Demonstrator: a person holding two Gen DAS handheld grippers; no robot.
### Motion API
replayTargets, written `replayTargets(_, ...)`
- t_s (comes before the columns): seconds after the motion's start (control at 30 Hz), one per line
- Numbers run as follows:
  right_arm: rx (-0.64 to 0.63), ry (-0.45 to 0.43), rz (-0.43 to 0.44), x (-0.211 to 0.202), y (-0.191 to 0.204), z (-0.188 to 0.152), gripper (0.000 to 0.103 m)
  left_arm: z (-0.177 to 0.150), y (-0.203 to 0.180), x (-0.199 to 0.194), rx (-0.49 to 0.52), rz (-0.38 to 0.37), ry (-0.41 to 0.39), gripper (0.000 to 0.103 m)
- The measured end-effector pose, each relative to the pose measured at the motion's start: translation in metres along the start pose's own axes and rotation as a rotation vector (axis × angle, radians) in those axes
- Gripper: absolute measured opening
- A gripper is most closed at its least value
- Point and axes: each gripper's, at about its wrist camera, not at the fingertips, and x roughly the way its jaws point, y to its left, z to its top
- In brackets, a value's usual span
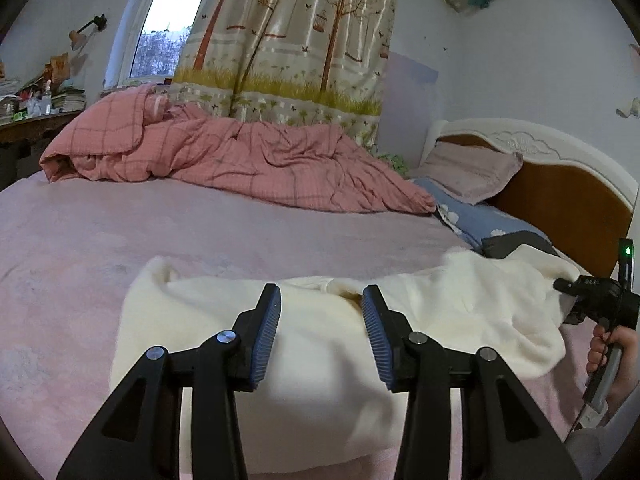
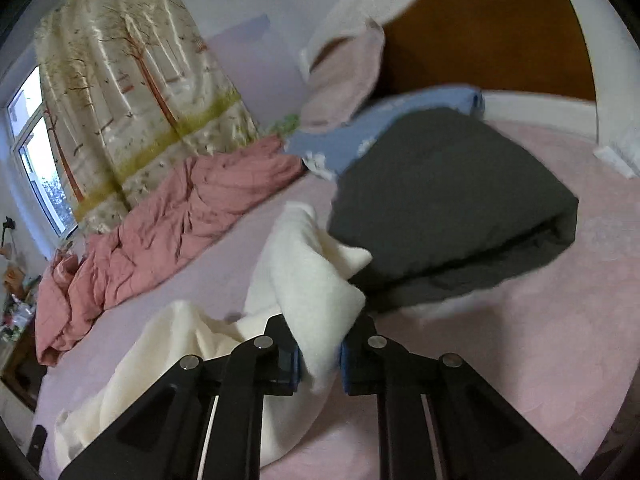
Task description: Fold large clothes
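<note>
A cream fleece garment (image 1: 420, 312) lies spread across the pink bed sheet (image 1: 200, 232). In the left wrist view my left gripper (image 1: 324, 320) is half closed, and a thick bulge of the cream fabric fills the gap between its blue pads (image 1: 268, 340). My right gripper (image 2: 320, 356) is shut on a fold of the cream garment (image 2: 308, 280) and holds that end raised off the sheet. From the left wrist view the right gripper (image 1: 560, 286) shows at the garment's right end, with a hand on its handle.
A folded dark grey garment (image 2: 452, 208) lies just beyond the cream one, towards the headboard (image 2: 492, 32). A rumpled pink checked quilt (image 1: 240, 160) lies along the far side by the curtain. Pillows (image 1: 472, 172) sit at the head. A cluttered desk (image 1: 36, 108) stands at the far left.
</note>
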Motion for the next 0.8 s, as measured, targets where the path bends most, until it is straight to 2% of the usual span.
replayTargets(0.17,-0.120,-0.062,-0.017,-0.004,0.015,-0.008,0.016,-0.007,0.009,0.013,-0.035,0.033,0.038,0.042)
replayTargets(0.3,-0.107,-0.064,-0.015,-0.010,0.025,-0.005,0.016,-0.005,0.015,0.007,-0.033,0.049,0.009,0.042)
replayTargets(0.4,-0.176,-0.101,0.006,-0.030,0.049,-0.003,0.016,0.001,0.025,0.002,-0.045,0.065,-0.020,0.042)
replayTargets(0.47,-0.266,-0.148,0.005,-0.047,0.077,-0.005,0.016,0.004,0.037,0.000,-0.076,0.076,-0.032,0.042)
replayTargets(0.57,-0.353,-0.190,0.058,-0.070,0.123,-0.009,0.016,0.009,0.056,-0.006,-0.130,0.072,-0.053,0.042)
replayTargets(0.63,-0.424,-0.222,0.082,-0.083,0.158,-0.016,0.016,0.012,0.065,-0.010,-0.132,0.099,-0.078,0.041)
replayTargets(0.7,-0.486,-0.248,0.116,-0.094,0.196,-0.030,0.016,0.014,0.074,-0.013,-0.134,0.128,-0.089,0.040)
replayTargets(0.8,-0.582,-0.261,0.182,-0.103,0.255,-0.061,0.016,0.021,0.091,-0.023,-0.195,0.110,-0.115,0.040)
